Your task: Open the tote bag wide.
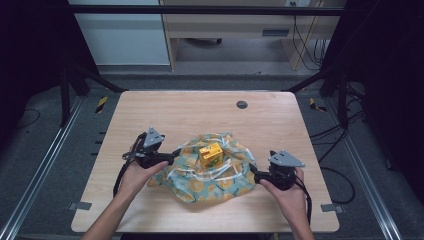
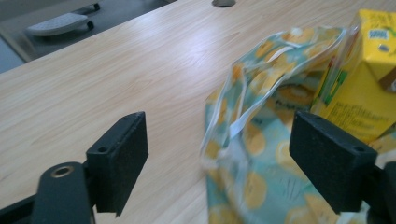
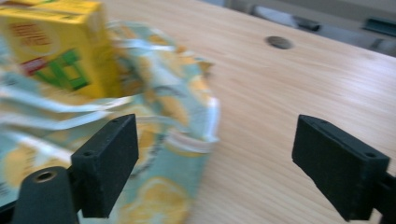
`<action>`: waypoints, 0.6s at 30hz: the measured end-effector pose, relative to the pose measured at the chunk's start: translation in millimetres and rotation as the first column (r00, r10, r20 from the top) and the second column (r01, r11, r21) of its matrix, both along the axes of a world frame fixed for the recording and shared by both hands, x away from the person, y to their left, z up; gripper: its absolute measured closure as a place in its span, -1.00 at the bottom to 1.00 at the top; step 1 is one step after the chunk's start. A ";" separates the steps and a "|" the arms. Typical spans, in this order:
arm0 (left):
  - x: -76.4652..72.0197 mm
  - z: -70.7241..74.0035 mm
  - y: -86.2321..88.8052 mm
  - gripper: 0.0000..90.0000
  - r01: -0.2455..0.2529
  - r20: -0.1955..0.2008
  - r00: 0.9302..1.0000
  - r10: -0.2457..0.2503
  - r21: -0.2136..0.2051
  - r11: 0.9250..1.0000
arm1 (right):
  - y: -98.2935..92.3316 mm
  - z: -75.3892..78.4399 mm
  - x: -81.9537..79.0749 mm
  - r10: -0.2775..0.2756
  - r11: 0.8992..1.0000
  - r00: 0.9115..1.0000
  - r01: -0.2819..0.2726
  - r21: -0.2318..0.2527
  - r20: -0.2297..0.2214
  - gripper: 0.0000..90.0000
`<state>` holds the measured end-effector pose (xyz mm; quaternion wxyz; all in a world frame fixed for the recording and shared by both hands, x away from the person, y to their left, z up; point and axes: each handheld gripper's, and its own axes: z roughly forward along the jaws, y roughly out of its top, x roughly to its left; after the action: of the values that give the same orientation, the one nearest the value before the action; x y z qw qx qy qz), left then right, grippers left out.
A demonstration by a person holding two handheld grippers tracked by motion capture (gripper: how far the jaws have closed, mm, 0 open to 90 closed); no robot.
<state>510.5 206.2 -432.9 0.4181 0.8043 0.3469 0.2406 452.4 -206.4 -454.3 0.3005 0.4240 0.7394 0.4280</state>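
Observation:
A teal cloth bag printed with orange slices [image 1: 207,170] lies crumpled at the middle front of the wooden table [image 1: 200,112]. A yellow drink carton [image 1: 211,154] stands upright on it. My left gripper [image 1: 176,152] is at the bag's left edge, jaws wide open, with the bag's rim [image 2: 243,121] and the carton [image 2: 359,88] between and beyond them. My right gripper [image 1: 254,175] is at the bag's right edge, jaws also wide open, with the bag's hem [image 3: 187,140] beside the left jaw and the carton [image 3: 60,46] farther off.
A round cable hole [image 1: 242,104] sits near the table's far edge. Bare wood stretches behind and to both sides of the bag. Dark frame posts and cables flank the table on the floor.

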 end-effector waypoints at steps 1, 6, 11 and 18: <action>-3.1 0.0 5.0 -0.62 -0.004 -0.003 1.000 0.004 -0.001 1.000 | -3.7 0.0 1.0 -0.021 1.000 1.000 0.021 0.008 -0.005 -0.75; -17.8 1.2 28.6 -0.68 -0.030 -0.005 1.000 0.030 -0.009 0.999 | -20.7 -0.4 3.8 -0.111 0.994 0.994 0.111 0.013 -0.012 -0.80; -28.6 2.3 48.3 -0.73 -0.051 -0.011 0.999 0.051 -0.012 0.999 | -35.1 -2.7 4.4 -0.170 0.984 0.986 0.169 0.057 0.000 -0.84; -37.9 -3.9 67.8 -0.87 -0.059 -0.026 0.998 0.059 -0.004 0.998 | -51.3 -9.1 6.6 -0.215 0.974 0.976 0.216 0.064 -0.019 -0.84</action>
<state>472.6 274.0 -436.9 0.4084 0.7957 0.3764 0.2416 459.0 -257.8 -463.4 0.3266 0.5138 0.6766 0.4143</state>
